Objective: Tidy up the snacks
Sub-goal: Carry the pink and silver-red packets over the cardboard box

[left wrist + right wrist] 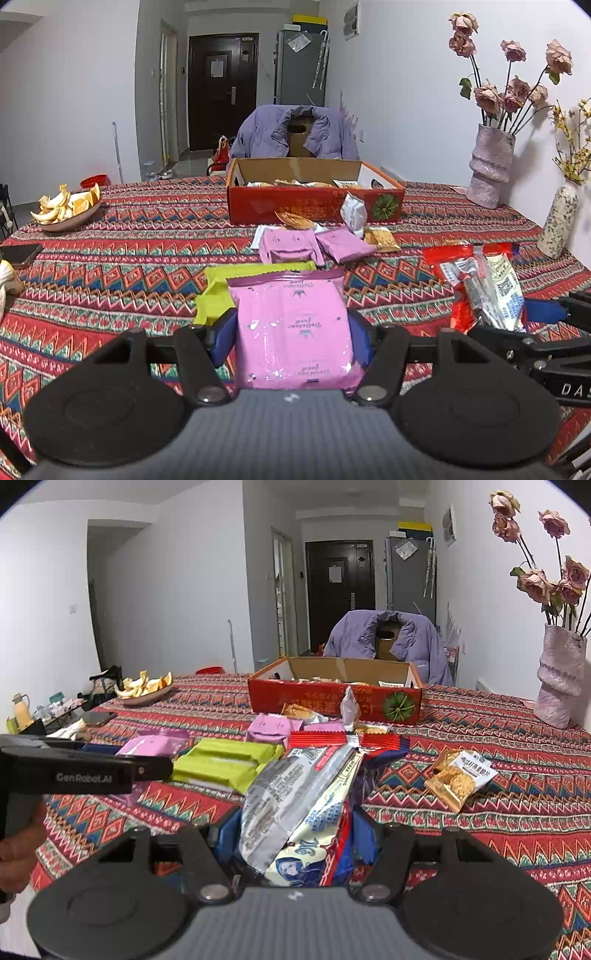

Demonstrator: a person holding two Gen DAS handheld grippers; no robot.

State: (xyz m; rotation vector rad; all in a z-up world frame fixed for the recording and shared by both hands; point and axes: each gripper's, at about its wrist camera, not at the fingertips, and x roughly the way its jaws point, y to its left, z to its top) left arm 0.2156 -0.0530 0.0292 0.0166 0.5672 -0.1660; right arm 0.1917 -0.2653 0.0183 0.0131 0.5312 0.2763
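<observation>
I am squeezing a pink packet (293, 328) in my left gripper (293, 332) and a red-and-white snack bag (303, 812) in my right gripper (295, 834). The bags are hiding my fingertips. A box (314, 201) is sitting on the stripy tablecloth (129, 266).

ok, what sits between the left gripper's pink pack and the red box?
Left wrist view: beyond the pink pack lies a green packet, then small pink packets and a cracker pack before the red box.

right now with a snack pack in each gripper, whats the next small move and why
Probably carry both forward to the open red cardboard box: the left gripper clamps the flat pink foil pack, the right gripper the silver-and-red bag, and the box already holds snacks.
</observation>
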